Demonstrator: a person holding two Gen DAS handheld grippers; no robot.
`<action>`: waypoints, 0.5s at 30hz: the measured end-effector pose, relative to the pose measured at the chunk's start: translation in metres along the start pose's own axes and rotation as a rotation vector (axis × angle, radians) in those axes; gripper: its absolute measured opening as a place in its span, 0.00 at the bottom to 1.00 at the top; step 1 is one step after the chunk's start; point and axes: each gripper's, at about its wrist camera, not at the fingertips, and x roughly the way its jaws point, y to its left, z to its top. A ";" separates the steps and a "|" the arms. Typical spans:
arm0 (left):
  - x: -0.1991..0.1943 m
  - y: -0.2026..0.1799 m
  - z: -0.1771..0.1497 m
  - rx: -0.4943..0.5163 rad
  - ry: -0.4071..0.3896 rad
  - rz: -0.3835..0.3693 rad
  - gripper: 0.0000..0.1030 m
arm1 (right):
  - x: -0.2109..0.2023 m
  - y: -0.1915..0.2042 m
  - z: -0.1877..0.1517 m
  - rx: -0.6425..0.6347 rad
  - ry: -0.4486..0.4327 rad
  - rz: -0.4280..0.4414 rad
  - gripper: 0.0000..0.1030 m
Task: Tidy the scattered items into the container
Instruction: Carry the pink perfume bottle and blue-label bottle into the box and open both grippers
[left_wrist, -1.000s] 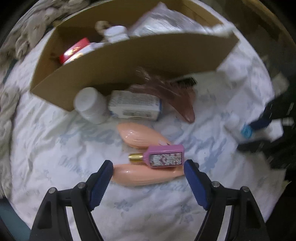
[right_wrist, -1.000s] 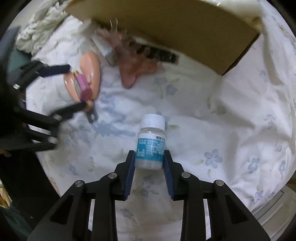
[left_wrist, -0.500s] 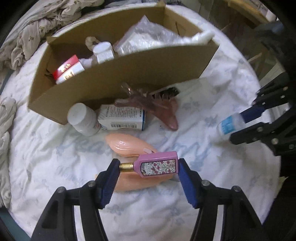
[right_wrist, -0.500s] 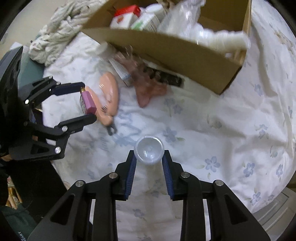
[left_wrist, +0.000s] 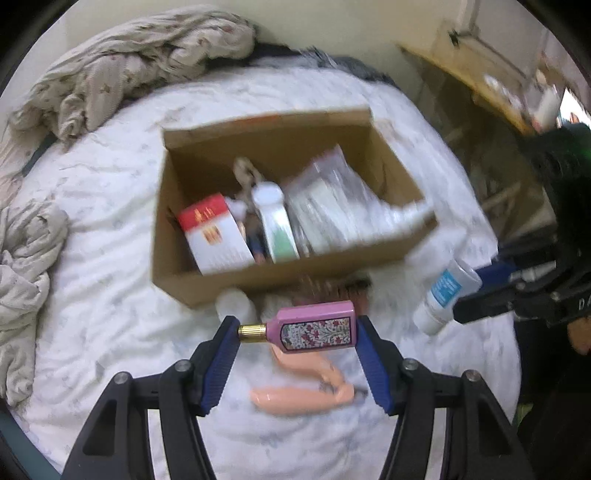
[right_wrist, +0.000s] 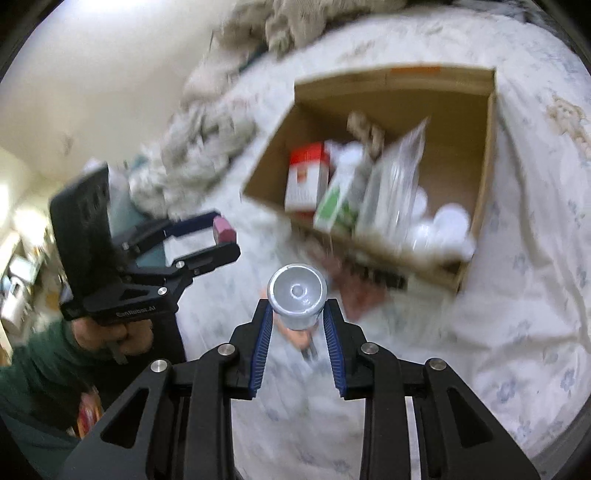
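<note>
The fingers (left_wrist: 225, 347) of the left gripper (left_wrist: 297, 343) are clamped end to end on a pink perfume bottle (left_wrist: 314, 330). The right gripper (right_wrist: 297, 325) is closed at a narrow spacing on a white medicine bottle (right_wrist: 297, 295).

Position: both loads are carried in the air over the bed (left_wrist: 110, 295), on the near side of the cardboard box (left_wrist: 258, 280) and not yet above its opening.

Progress: the box already contains a red-and-white carton (left_wrist: 214, 236), a green-and-white carton (left_wrist: 277, 229), a clear plastic packet (left_wrist: 332, 199) and several white caps (right_wrist: 450, 221). Left on the bed are a peach-coloured item (left_wrist: 303, 395), a white-capped bottle (left_wrist: 236, 302) touching the near wall of the box, and blurred reddish and dark items beside that wall. The task appears to be roughly past its midpoint.

Orientation: the perfume bottle lies horizontal, long axis running left to right across the fingers, gold cap pointing left. In the right wrist view the medicine bottle's long axis runs forward along the fingers, cap facing the camera; in the left wrist view it hangs tilted, cap low.
</note>
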 end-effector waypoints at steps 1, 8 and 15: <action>-0.002 0.004 0.006 -0.018 -0.019 -0.001 0.61 | -0.006 -0.002 0.005 0.014 -0.035 0.002 0.31; -0.004 0.025 0.052 -0.143 -0.106 -0.030 0.61 | -0.020 -0.035 0.035 0.170 -0.200 0.022 0.31; 0.032 0.037 0.081 -0.234 -0.072 -0.100 0.61 | -0.008 -0.069 0.050 0.315 -0.235 0.013 0.31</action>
